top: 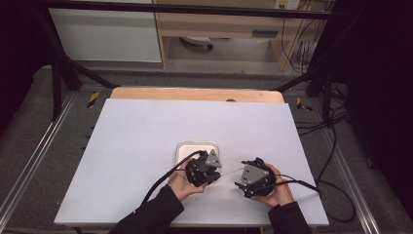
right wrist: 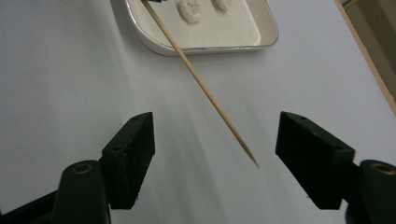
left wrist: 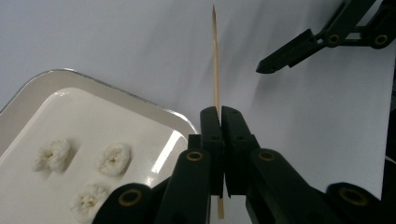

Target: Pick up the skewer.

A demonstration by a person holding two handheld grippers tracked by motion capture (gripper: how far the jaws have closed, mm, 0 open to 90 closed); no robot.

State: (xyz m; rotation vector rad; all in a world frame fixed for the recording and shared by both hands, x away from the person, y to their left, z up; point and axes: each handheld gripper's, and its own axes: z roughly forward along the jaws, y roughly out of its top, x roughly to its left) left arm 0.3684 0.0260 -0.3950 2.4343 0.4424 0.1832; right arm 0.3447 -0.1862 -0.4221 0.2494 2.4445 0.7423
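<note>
Wooden skewer (left wrist: pixel 215 60) pinched near its butt by the left gripper (left wrist: pixel 220 119), fingers pressed together. Its long axis points toward the right gripper (right wrist: pixel 215 156); tip lies between those spread fingers, untouched, above worktop (top: pixel 146 126).

The high view looks forward and down from above the person's side, taking in the whole white table (top: pixel 146 146) from far off, with the tray (top: pixel 187 148) just below frame centre. The left gripper view sits close over the table, with the tray (left wrist: pixel 28 93) at its lower left and the skewer (left wrist: pixel 216 70) rising up the middle. The right gripper view, equally close, shares both: the tray (right wrist: pixel 266 39) at its top edge and the skewer (right wrist: pixel 205 91) slanting down from the upper left.
</note>
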